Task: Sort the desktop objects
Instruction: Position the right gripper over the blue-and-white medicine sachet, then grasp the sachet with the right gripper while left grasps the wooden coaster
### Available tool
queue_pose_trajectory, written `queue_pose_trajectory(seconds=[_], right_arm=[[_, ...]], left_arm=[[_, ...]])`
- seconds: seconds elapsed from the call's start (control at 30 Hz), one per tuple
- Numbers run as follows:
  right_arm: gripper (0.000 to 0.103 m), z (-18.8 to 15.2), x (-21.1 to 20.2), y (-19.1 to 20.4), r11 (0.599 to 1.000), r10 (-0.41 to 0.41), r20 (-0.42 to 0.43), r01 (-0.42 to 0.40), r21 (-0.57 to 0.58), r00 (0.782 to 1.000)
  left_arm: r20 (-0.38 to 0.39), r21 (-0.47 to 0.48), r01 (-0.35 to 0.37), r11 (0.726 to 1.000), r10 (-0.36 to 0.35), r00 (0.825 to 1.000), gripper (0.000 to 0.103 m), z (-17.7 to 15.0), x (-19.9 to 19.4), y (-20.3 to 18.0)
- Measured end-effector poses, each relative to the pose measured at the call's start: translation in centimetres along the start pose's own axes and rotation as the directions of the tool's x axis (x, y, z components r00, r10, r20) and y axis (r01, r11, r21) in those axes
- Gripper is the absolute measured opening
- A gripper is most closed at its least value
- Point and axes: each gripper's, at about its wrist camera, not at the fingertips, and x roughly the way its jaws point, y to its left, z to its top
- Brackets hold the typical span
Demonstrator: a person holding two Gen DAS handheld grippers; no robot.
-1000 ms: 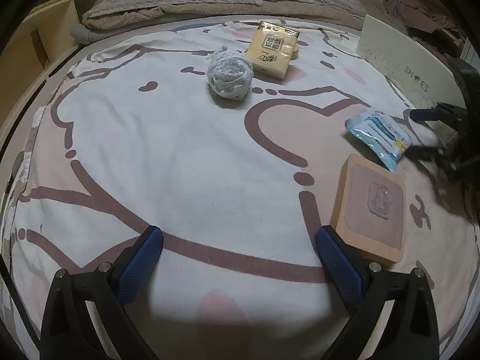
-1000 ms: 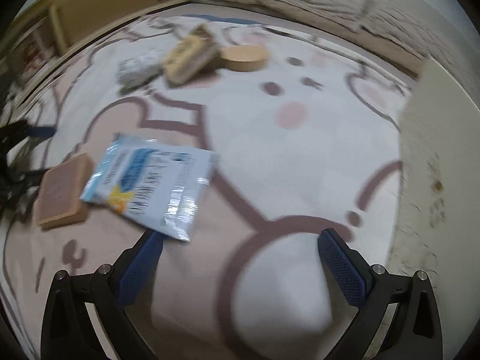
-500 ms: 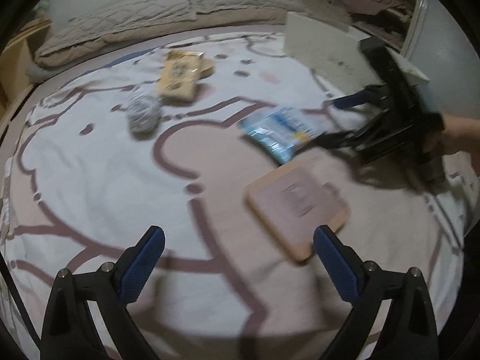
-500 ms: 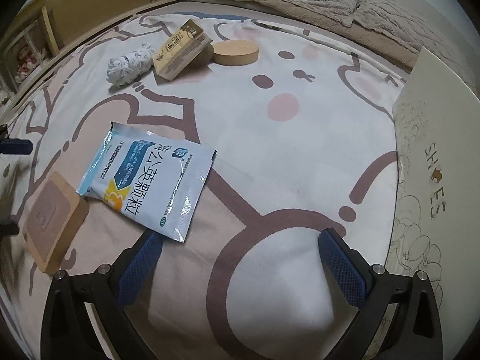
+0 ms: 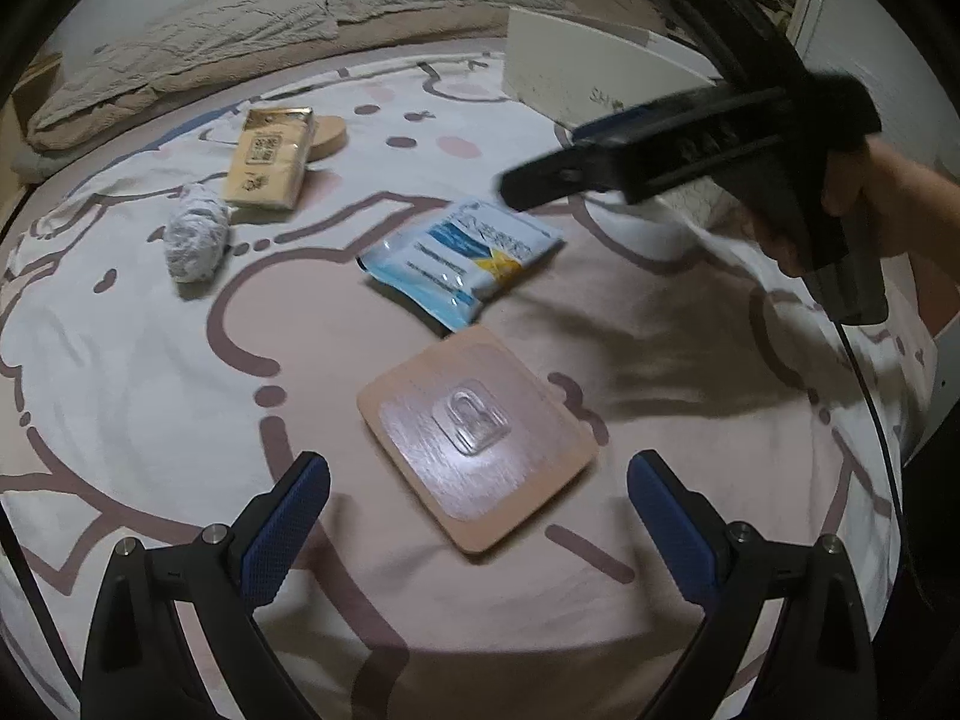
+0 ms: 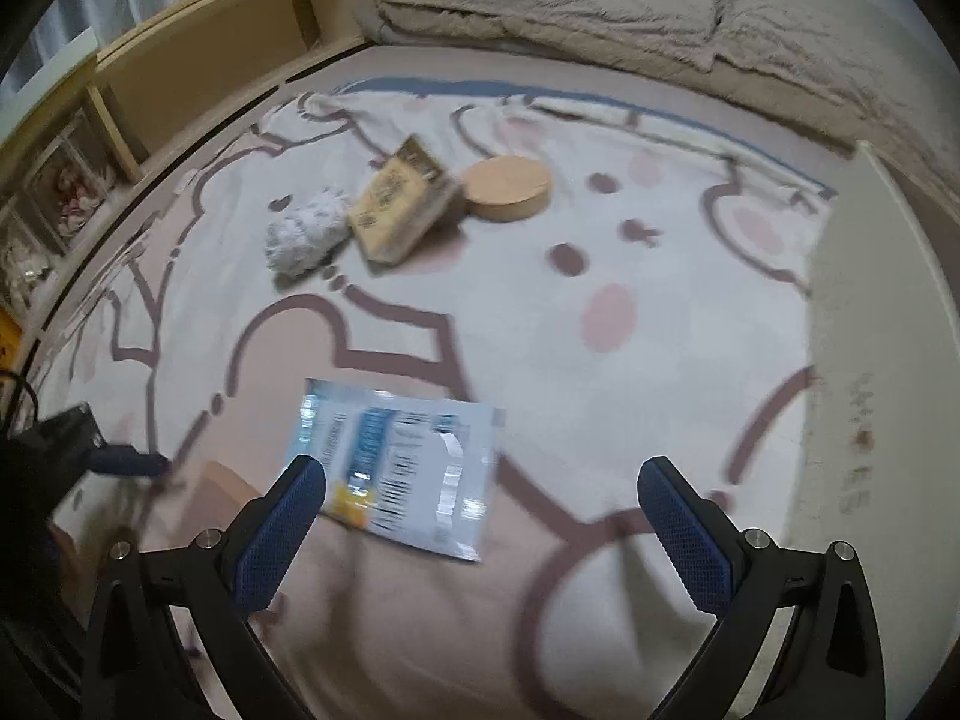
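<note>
A: Left wrist view: your left gripper [image 5: 477, 516] hangs spread wide and empty over the blanket [image 5: 150, 372]. The tan board [image 5: 477, 441] lies flat between and just ahead of its fingers, its long axis running diagonally from near right to far left. The blue packet [image 5: 462, 258] lies just beyond the board, under your right gripper [image 5: 540, 180].

B: And that right gripper, is it released?

A: From this side you cannot tell; only one finger shows, blurred. Farther off, the tissue pack [image 5: 270, 159] leans on the round lid [image 5: 327, 135], the white bundle [image 5: 198, 234] just beside it.

B: Right wrist view?

A: There its fingers stand apart, holding nothing, and the blue packet lies flat by the left fingertip [image 6: 282, 534], long axis running away from you. Your right hand is nearer the packet, your left nearer the board; the white box [image 6: 882, 360] sits to the right.
</note>
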Motion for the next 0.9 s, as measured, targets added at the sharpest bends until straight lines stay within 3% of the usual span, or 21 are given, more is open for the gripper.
queue_pose_trajectory(seconds=[0.23,0.43,0.53,0.67,0.77,0.9], right_arm=[[0.103,0.4,3.4,4.4,0.998,0.007,-0.083,-0.011,-0.057,0.997],[0.103,0.6,4.4,5.6,0.991,-0.092,-0.088,0.083,-0.103,0.992],[0.103,0.4,4.9,4.9,0.993,-0.110,-0.119,0.103,-0.061,0.987],[0.103,0.0,5.4,3.7,0.993,-0.115,-0.159,0.119,0.019,0.981],[0.103,-0.1,5.2,3.7,0.989,-0.147,-0.156,0.149,0.003,0.977],[0.094,-0.1,5.0,3.5,0.992,-0.125,-0.148,0.122,-0.025,0.981]], left_arm=[[-0.006,-0.017,-0.061,0.998,0.061,0.998,0.100,-0.8,0.3,1.4],[0.005,-0.073,-0.066,0.995,0.066,0.998,0.103,-1.4,-0.3,3.6],[-0.014,-0.104,-0.035,0.994,0.034,0.999,0.101,-1.4,-0.3,4.2],[-0.021,-0.078,-0.007,0.997,0.006,1.000,0.101,-1.0,0.1,2.6],[-0.023,-0.041,0.005,0.999,-0.006,1.000,0.101,-0.6,0.4,0.8],[-0.009,-0.023,0.007,1.000,-0.007,1.000,0.101,0.0,0.5,-0.5]])
